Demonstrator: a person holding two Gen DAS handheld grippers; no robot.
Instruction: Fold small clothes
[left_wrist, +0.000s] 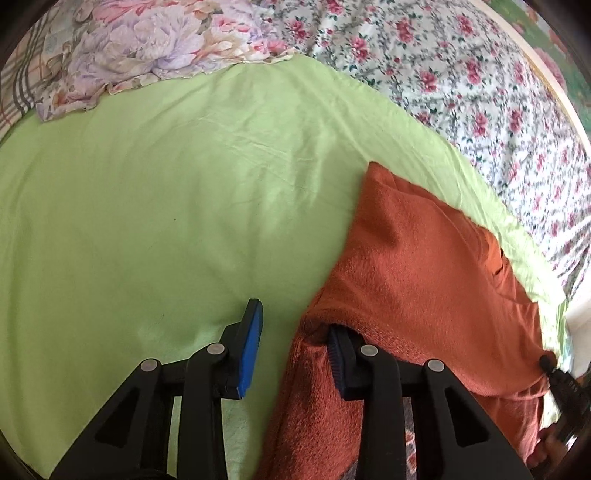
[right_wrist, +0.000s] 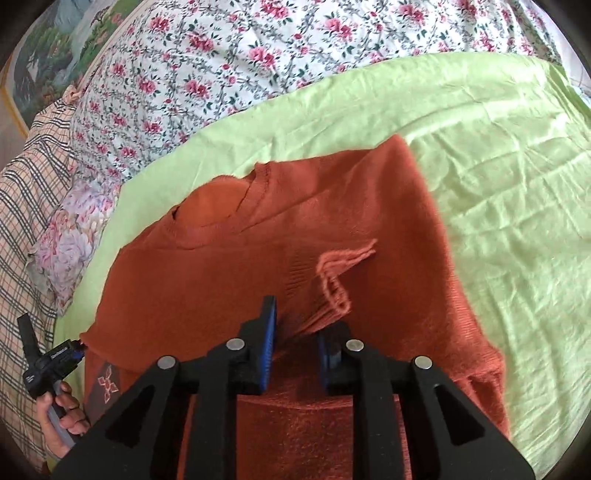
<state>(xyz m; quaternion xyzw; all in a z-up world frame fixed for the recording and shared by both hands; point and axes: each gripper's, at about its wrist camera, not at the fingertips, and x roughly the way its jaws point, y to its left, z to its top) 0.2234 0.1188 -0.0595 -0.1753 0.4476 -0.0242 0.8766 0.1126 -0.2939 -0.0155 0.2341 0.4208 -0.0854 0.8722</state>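
An orange sweater (right_wrist: 280, 258) lay on a green sheet (left_wrist: 147, 221) over the bed, beside a floral quilt (right_wrist: 258, 66), while the left tongs (left_wrist: 295, 332) stood apart at its edge and the right tongs (right_wrist: 295, 332) stood apart around a bunched fold.

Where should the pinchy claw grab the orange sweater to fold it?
Probably the loose ribbed cuff lying on the orange sweater. It stands up in a bunched ridge, so the fingers can close around it. The right gripper sits open just before it, so come from the near side, straight ahead.
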